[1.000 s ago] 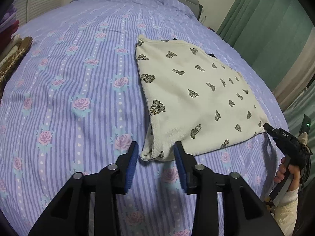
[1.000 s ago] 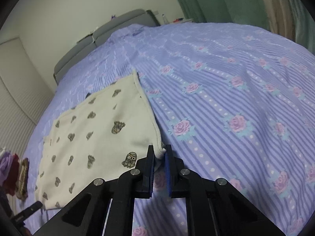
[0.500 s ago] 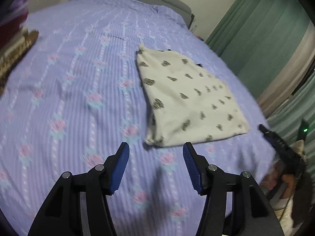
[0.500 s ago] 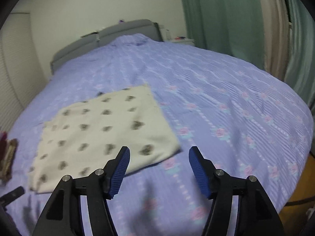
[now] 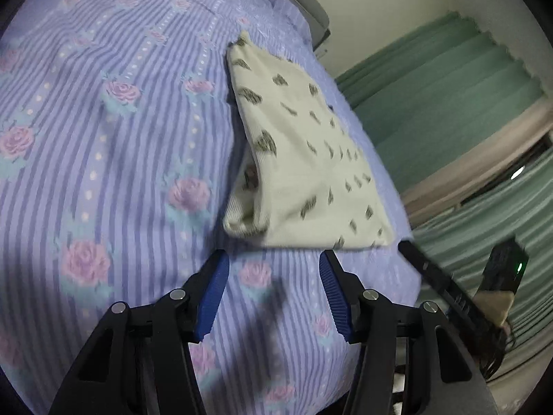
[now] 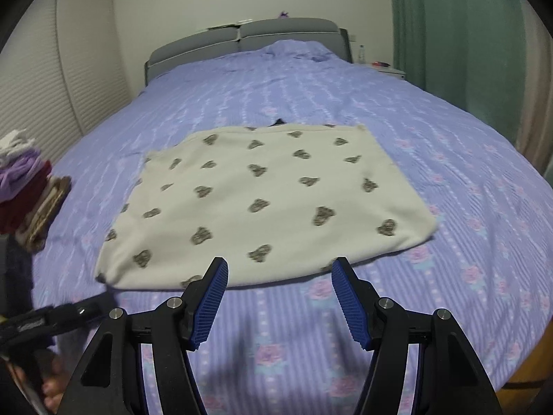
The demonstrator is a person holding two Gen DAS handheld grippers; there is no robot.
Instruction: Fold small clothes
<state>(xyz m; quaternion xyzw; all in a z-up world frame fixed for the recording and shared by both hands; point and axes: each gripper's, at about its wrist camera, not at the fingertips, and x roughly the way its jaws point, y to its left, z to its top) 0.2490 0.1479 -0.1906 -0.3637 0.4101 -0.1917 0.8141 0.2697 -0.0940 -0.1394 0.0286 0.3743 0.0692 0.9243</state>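
A cream garment with small brown prints lies folded flat on the purple striped bedspread. In the right wrist view my right gripper hovers just short of the garment's near edge, open, with nothing between its blue pads. In the left wrist view the same garment lies beyond my left gripper, which is also open and empty, close to the garment's near left corner. The right gripper's black finger shows at that view's right edge. The left gripper's finger shows at the lower left of the right wrist view.
A stack of folded clothes, white, purple, red and brown, sits at the bed's left edge. A grey headboard stands at the far end. Green curtains hang along the right side of the bed.
My right gripper let go of the garment's corner, opened wide and drew back from it. My left gripper opened wider and rolled, and its view tilted. The garment stayed flat.
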